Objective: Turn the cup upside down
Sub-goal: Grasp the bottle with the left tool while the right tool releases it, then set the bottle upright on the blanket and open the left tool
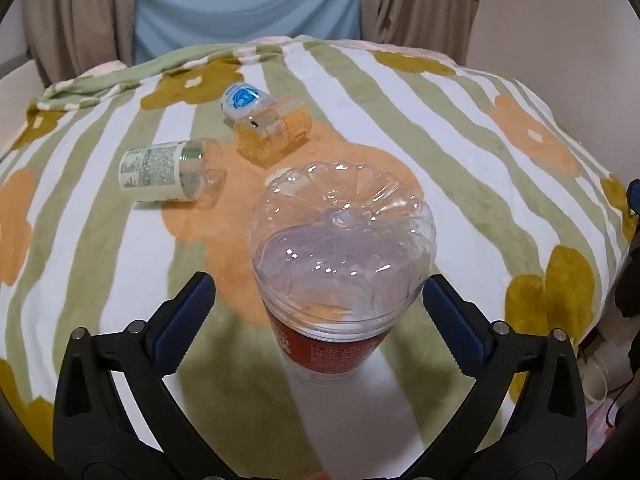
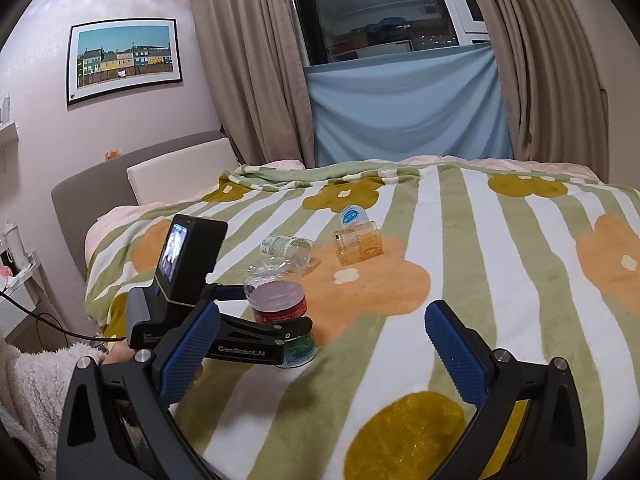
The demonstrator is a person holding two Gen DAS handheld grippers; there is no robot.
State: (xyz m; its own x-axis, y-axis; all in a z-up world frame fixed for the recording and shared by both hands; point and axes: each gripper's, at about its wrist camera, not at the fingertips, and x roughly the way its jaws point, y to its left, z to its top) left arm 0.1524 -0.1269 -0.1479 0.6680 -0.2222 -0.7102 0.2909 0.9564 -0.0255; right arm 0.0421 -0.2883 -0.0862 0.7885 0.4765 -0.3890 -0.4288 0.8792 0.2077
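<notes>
A clear plastic cup (image 1: 340,268) with a red label stands upside down on the blanket, base up. My left gripper (image 1: 318,312) is open, its blue pads on either side of the cup without touching it. In the right wrist view the same cup (image 2: 278,300) stands between the left gripper's fingers (image 2: 256,344). My right gripper (image 2: 316,356) is open and empty, nearer the bed's front edge, to the right of the cup.
Three more cups lie on their sides farther back: one with a green label (image 1: 172,170), an orange one (image 1: 272,132) and one with a blue label (image 1: 242,98). The flowered striped blanket (image 1: 460,140) covers the bed. Curtains (image 2: 256,80) hang behind.
</notes>
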